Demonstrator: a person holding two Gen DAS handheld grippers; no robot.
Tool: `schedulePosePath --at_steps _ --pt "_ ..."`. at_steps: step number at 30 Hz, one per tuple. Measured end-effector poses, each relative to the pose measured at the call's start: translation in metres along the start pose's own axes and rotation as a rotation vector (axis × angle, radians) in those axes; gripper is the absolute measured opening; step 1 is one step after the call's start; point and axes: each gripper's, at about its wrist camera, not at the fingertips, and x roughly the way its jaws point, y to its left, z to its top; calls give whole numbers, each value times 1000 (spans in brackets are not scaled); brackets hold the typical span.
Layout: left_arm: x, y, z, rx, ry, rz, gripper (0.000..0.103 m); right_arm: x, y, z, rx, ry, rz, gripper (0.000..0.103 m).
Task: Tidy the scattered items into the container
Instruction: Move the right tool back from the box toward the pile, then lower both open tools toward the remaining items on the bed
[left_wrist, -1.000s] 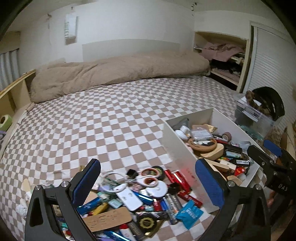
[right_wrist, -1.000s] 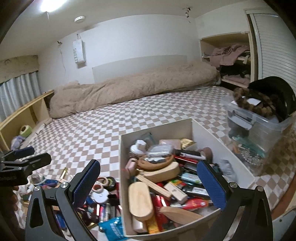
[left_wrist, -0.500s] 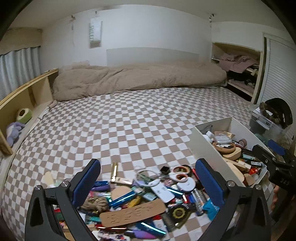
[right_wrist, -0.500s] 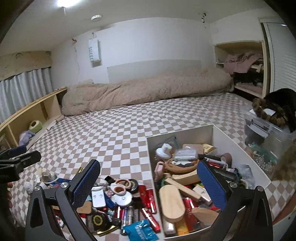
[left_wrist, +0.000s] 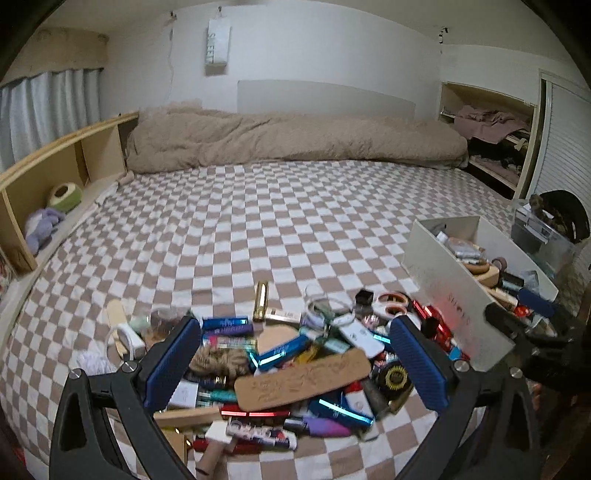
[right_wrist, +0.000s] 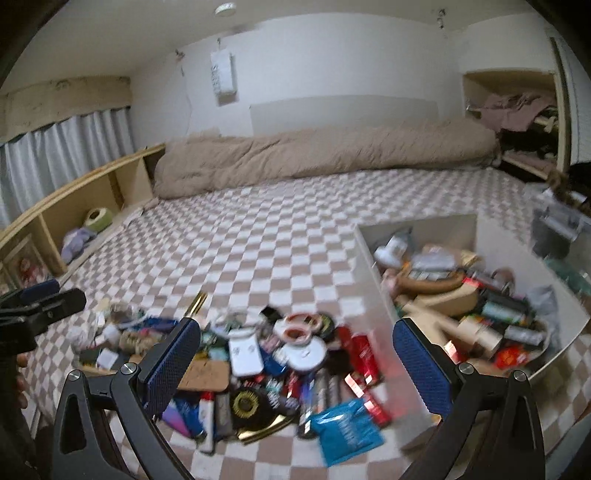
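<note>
We held the left gripper (left_wrist: 293, 362) with its blue-padded fingers (left_wrist: 173, 363) spread wide apart and nothing between them, hovering over the heap of scattered items (left_wrist: 288, 354) on the checkered bedspread (left_wrist: 258, 221). Directly framed between those fingers lay a tan wooden plaque (left_wrist: 303, 378) with carved lettering, resting on top of the pile. Around it we saw a coil of rope (left_wrist: 218, 360), blue tubes, a white flat device (left_wrist: 360, 334) and, at the far edge of the heap, a gold tube (left_wrist: 261, 300) standing slightly apart.

Our right gripper (right_wrist: 295, 363) was likewise wide open and empty, poised above the same heap. Near its view's centre sat a white tape dispenser (right_wrist: 304, 345) touching an orange-rimmed tape roll (right_wrist: 299, 324), with a blue packet (right_wrist: 345, 432) at the near edge and red tubes (right_wrist: 360, 349) just beside the container wall.

The white container (right_wrist: 376, 291) stood on the bedspread immediately right of the heap, already crowded with wooden pieces, tubes and small packets. A clear plastic bin (left_wrist: 543, 236) sat beyond it. A rumpled beige duvet (left_wrist: 295, 142) lay along the far side of the bed, and a wooden shelf (left_wrist: 48, 173) ran along the left. The right wrist view was motion-blurred, so finer labels could not be read.
</note>
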Motion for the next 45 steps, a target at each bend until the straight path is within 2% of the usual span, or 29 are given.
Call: schedulePosePath --at_steps 7,13,19,25,29,32,33,35,38,45 --pt "10 15 -36 -31 34 33 103 32 23 -37 -29 116 30 103" --pt "16 25 -70 -56 56 67 103 43 28 -57 -36 154 35 103" --pt "21 22 -100 -65 96 22 103 56 27 -74 -17 197 20 103" --pt "33 19 -122 -93 155 -9 103 61 35 -92 -22 247 72 103" --pt "41 19 -138 -94 183 17 103 67 36 -105 -21 255 34 103" --pt "48 23 -151 -82 183 68 103 65 36 -114 -53 223 37 103" --pt "53 28 -155 -104 210 91 103 63 39 -116 -81 214 40 103" --pt "60 41 -159 -184 254 74 103 62 43 -117 -106 211 54 103" --pt "62 52 -162 -253 259 67 103 66 48 -118 -125 236 91 103" --pt "70 48 -164 -223 278 121 103 84 68 -127 -229 310 79 103"
